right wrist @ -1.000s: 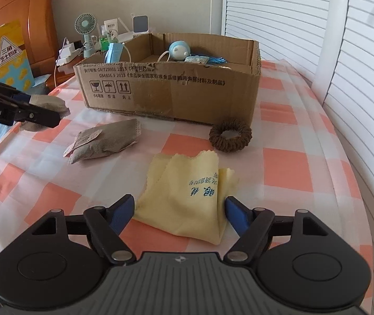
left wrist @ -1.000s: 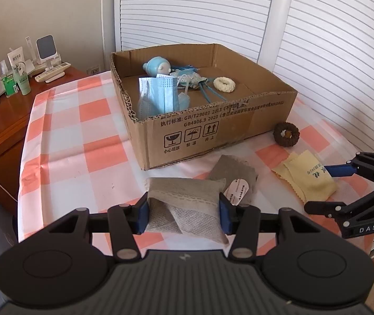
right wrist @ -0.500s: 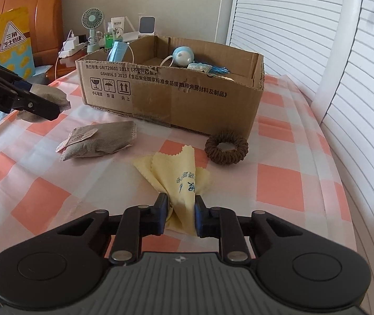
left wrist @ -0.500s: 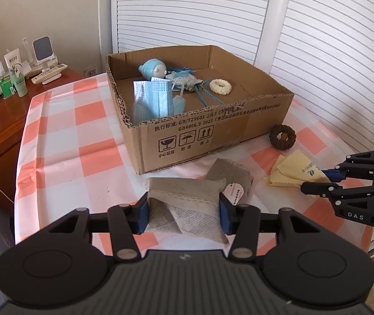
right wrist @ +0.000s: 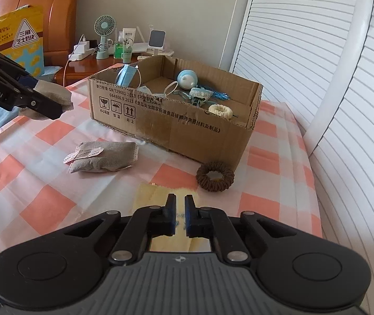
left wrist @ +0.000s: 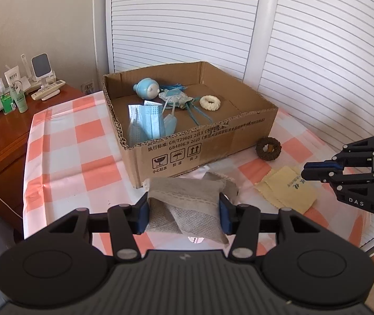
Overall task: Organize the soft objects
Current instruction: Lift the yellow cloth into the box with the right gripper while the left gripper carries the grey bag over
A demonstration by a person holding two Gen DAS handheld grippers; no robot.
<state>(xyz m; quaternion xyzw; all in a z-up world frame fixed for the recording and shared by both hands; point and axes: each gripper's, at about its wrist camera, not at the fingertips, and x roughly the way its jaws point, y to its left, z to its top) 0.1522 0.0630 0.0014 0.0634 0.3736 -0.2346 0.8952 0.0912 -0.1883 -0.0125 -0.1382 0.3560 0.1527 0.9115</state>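
Two tools work over the orange-and-white checked worktop [right wrist: 55, 204]. The left tool [left wrist: 183, 214] clamps a grey woven sachet [left wrist: 187, 204] between its blue pads, held clear of the cloth; a second grey sachet with a pale paper tag [right wrist: 102, 156] lies near the box, mostly hidden behind the held one in the left view. The right tool [right wrist: 180, 216] has gone from wide to nearly shut within the last second, but the yellow cleaning cloth with blue writing [left wrist: 288, 189] that it pinched half a second ago now lies flat beneath the jaws; whether a fold is caught I cannot tell. Its writing is too small to read. The open brown cardboard box [left wrist: 202, 147] is printed "GB/T29601 2013" and "GB4806.9 2023" over three handling symbols. "DAS" shows on the right tool's body, "enRobot.AI", cut off, on the left's. A brown knitted scrunchie [right wrist: 215, 176] lies beside the box.
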